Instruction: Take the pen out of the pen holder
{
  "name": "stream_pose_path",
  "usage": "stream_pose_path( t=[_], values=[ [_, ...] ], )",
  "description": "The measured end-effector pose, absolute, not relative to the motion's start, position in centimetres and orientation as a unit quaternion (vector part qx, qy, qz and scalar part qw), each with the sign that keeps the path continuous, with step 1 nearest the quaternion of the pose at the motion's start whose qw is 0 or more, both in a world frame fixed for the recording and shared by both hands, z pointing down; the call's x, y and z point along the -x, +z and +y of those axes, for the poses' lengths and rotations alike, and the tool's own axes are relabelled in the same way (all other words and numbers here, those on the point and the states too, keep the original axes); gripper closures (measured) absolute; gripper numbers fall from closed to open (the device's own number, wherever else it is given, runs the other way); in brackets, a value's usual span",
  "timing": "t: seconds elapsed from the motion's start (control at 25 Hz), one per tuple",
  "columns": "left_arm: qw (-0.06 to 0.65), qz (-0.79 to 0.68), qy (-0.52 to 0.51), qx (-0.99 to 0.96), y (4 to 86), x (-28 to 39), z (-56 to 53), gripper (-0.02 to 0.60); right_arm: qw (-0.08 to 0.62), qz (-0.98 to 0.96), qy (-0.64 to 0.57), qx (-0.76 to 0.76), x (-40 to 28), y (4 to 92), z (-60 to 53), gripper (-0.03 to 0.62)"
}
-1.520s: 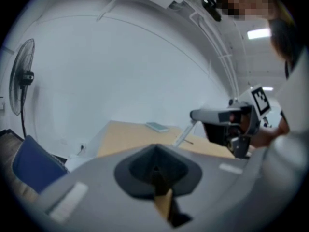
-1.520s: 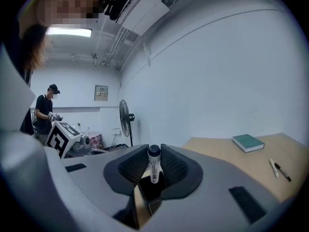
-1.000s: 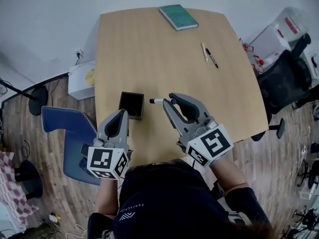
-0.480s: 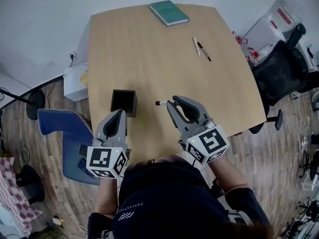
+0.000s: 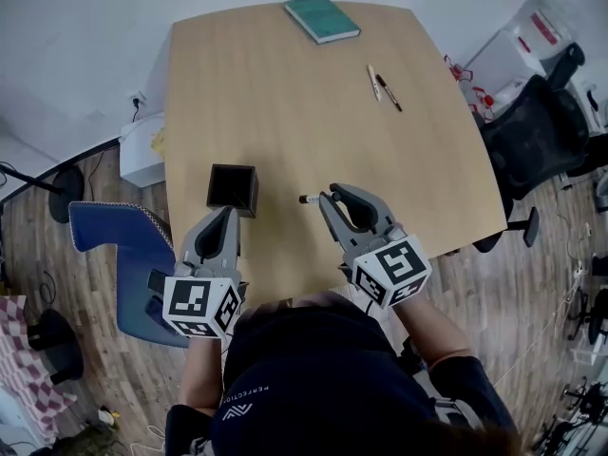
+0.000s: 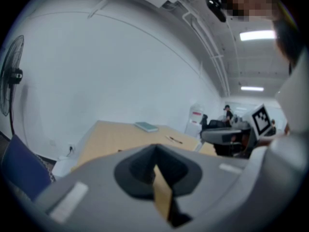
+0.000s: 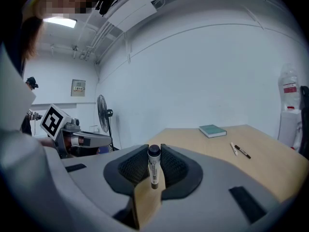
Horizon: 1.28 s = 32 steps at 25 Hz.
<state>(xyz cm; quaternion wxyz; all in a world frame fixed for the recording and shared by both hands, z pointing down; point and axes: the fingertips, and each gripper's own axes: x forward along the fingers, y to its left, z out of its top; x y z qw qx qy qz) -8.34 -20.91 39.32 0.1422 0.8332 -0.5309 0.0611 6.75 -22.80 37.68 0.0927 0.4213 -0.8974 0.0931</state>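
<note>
The black square pen holder (image 5: 233,189) stands on the wooden table (image 5: 285,103), near its front left. Just behind the holder, on the near side, my left gripper (image 5: 228,215) has its jaws together and nothing between them; in the left gripper view (image 6: 155,151) the tips meet. My right gripper (image 5: 330,197) is to the right of the holder, shut on a white pen (image 5: 310,199) with a dark cap that sticks out to the left. In the right gripper view the pen (image 7: 154,170) stands upright between the pads of the right gripper (image 7: 154,153).
A green book (image 5: 322,18) lies at the table's far edge. Two loose pens (image 5: 382,87) lie at the far right. A blue chair (image 5: 114,245) and a white box (image 5: 142,150) stand left of the table, and a black office chair (image 5: 537,141) to its right.
My right gripper has come down with the pen and drawn a little to the right, away from the holder. The left gripper has stayed by the holder.
</note>
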Motion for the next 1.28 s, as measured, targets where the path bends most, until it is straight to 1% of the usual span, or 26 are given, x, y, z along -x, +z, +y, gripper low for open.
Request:
stream_pose_path(
  t=[0.44,1.28],
  values=[
    [0.149,-0.536,0.069,-0.828,39.9,9.2,-20.8,0.577,0.106,-0.898,0.111,-0.413,-5.9,39.2,-22.8,0.526],
    [0.148,-0.547,0.064,-0.821,39.6,9.9,-21.2,0.577,0.104,-0.901,0.114,-0.405,-5.2,39.1,-22.7,0.526]
  ],
)
